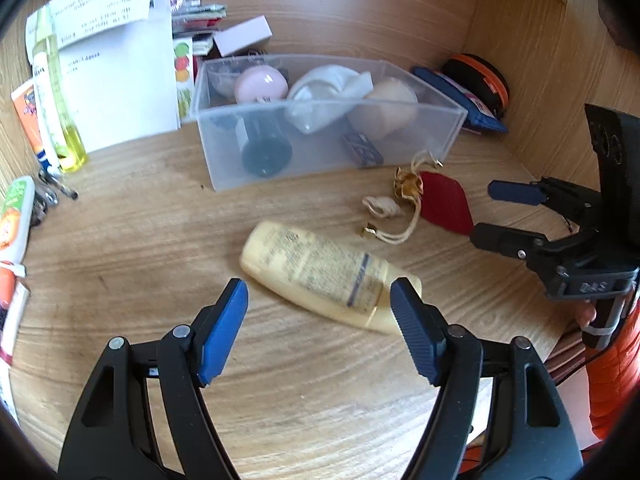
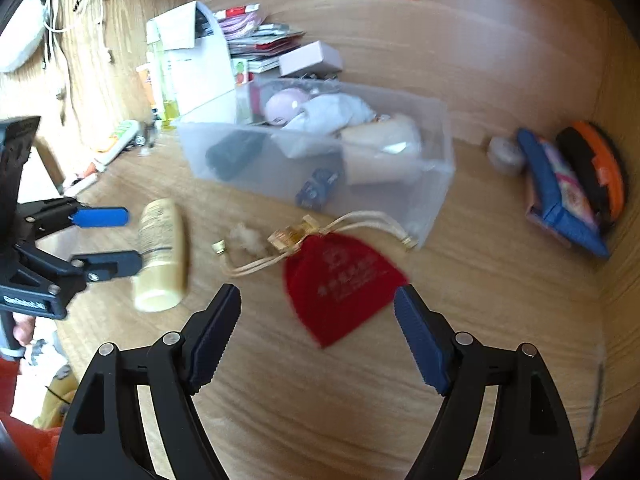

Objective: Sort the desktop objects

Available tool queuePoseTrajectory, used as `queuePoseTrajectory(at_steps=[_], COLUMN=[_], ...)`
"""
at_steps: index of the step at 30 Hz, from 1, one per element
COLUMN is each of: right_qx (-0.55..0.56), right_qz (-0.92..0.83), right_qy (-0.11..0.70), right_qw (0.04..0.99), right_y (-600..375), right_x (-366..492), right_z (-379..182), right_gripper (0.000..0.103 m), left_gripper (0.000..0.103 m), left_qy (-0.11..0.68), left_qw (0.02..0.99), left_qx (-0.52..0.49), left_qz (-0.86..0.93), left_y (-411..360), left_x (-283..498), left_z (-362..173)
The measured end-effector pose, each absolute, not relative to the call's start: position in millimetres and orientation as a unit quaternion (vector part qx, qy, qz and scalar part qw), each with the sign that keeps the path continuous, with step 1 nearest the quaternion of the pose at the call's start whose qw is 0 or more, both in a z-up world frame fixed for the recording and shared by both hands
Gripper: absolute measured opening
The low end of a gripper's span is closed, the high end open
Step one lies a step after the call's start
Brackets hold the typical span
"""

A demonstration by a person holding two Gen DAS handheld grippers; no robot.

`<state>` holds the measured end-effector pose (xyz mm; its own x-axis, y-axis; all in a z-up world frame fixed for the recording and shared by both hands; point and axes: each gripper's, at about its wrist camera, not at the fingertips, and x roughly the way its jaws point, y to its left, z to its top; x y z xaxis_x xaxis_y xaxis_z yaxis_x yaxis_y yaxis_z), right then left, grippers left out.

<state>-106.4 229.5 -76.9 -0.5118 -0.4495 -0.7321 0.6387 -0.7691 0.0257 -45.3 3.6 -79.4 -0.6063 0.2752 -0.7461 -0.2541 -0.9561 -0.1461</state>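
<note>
A cream lotion bottle point(image 1: 316, 272) lies on its side on the wooden desk, and my left gripper point(image 1: 320, 300) is open just short of it, with the right pad over its cap end. A red drawstring pouch point(image 2: 340, 284) with cream cords lies flat. My right gripper point(image 2: 317, 300) is open around the pouch's near end without pressing on it. A clear plastic box point(image 1: 224, 120) behind them holds a pink round item, white cloth, a beige lump and a dark jar. In the other view each gripper shows open: right gripper point(image 1: 496, 214), left gripper point(image 2: 132, 239) beside the bottle point(image 2: 162, 248).
A small cream tuft point(image 1: 380, 206) and a gold trinket point(image 1: 406, 186) lie by the pouch cords. Papers point(image 1: 120, 80), a yellow bottle point(image 1: 72, 140) and tubes crowd the left. A blue pouch point(image 2: 560, 192) and an orange-black case point(image 2: 600, 168) lean in the right corner against the wooden wall.
</note>
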Motion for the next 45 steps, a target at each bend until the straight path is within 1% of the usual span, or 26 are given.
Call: queuePoseTrajectory(at_steps=[3, 5, 12, 15, 17, 19, 21, 24, 28, 38, 45], right_qx=[0.386, 0.385, 0.377, 0.375, 0.376, 0.380, 0.387, 0.386, 0.382, 0.383, 0.368], right_qz=[-0.842, -0.834, -0.806, -0.800, -0.800, -0.798, -0.795, -0.799, -0.799, -0.802, -0.808], right_qy=[0.107, 0.111, 0.157, 0.175, 0.187, 0.194, 0.195, 0.198, 0.199, 0.188, 0.183], right_qw=[0.360, 0.379, 0.429, 0.433, 0.429, 0.425, 0.424, 0.417, 0.419, 0.417, 0.423], right_y=[223, 216, 182, 168, 161, 155, 151, 150, 149, 147, 148], right_x=[-99, -93, -63, -56, -55, -55, -58, -60, -60, -65, -61], right_z=[-80, -82, -94, -99, -102, -105, -106, -107, -108, -109, -97], right_gripper=[0.077, 0.076, 0.076, 0.069, 0.066, 0.058, 0.053, 0.049, 0.041, 0.041, 0.041], left_gripper=[0.074, 0.074, 0.074, 0.073, 0.067, 0.066, 0.066, 0.066, 0.063, 0.062, 0.062], left_qy=[-0.016, -0.011, -0.020, -0.022, -0.029, -0.031, -0.029, -0.031, -0.045, -0.034, -0.063], left_qw=[0.146, 0.141, 0.121, 0.129, 0.153, 0.176, 0.185, 0.199, 0.226, 0.222, 0.228], left_qx=[-0.419, -0.417, -0.421, -0.426, -0.436, -0.439, -0.440, -0.441, -0.447, -0.437, -0.421], left_qz=[0.896, 0.898, 0.899, 0.895, 0.887, 0.880, 0.878, 0.874, 0.864, 0.871, 0.875], left_y=[1, -3, -29, -31, -30, -28, -26, -24, -23, -18, -27], left_x=[-43, -43, -60, -70, -76, -78, -79, -82, -88, -88, -84], left_z=[-80, -79, -73, -73, -75, -76, -76, -77, -80, -77, -63])
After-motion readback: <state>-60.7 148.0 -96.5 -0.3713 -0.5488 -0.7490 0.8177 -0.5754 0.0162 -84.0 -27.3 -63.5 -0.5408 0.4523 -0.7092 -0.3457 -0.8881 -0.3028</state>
